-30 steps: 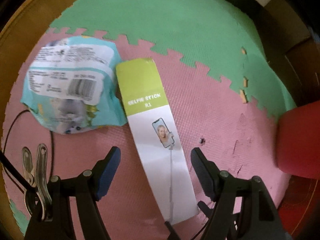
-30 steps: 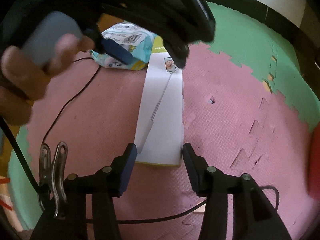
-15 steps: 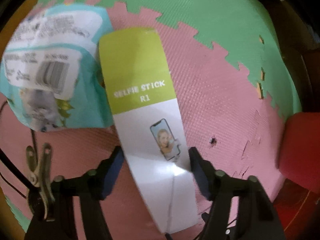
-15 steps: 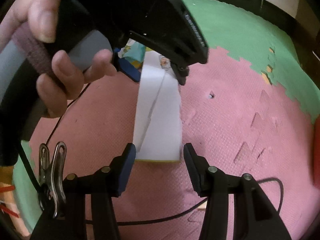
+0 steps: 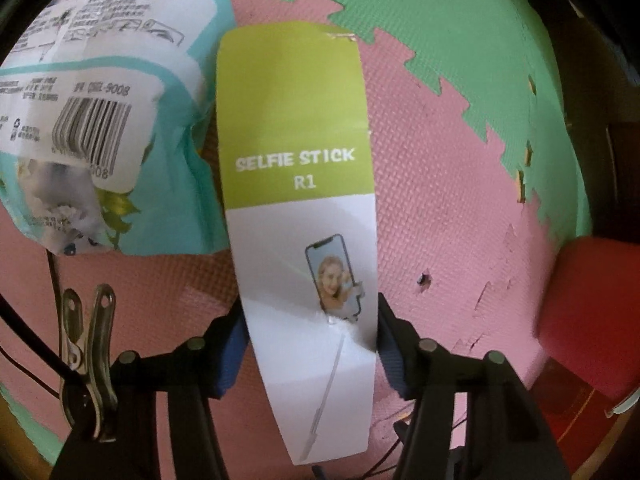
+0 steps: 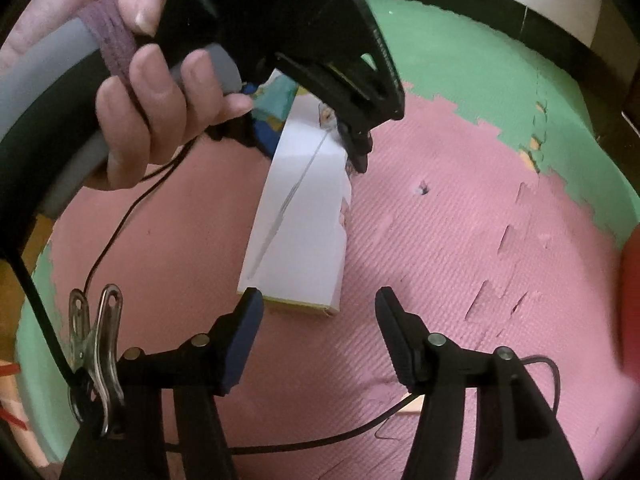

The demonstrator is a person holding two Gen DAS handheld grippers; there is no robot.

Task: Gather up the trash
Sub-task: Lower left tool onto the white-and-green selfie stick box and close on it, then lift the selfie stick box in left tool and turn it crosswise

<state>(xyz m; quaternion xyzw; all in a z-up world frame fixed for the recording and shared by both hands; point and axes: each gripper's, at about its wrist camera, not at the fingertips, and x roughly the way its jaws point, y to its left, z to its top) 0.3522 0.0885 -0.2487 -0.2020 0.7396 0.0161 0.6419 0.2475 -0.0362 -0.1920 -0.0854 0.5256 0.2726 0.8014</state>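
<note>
The selfie stick box (image 5: 300, 216) lay on the pink mat (image 5: 440, 208), beside a crumpled teal wrapper (image 5: 100, 128). The left gripper (image 5: 310, 344) was closing, pads pressing its sides. The right gripper (image 6: 320, 320) was opening, its jaws clear of the box's near end.

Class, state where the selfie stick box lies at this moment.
In the left wrist view the selfie stick box lies on the pink foam mat, right of the teal packet, its near part between the closing left gripper.
</note>
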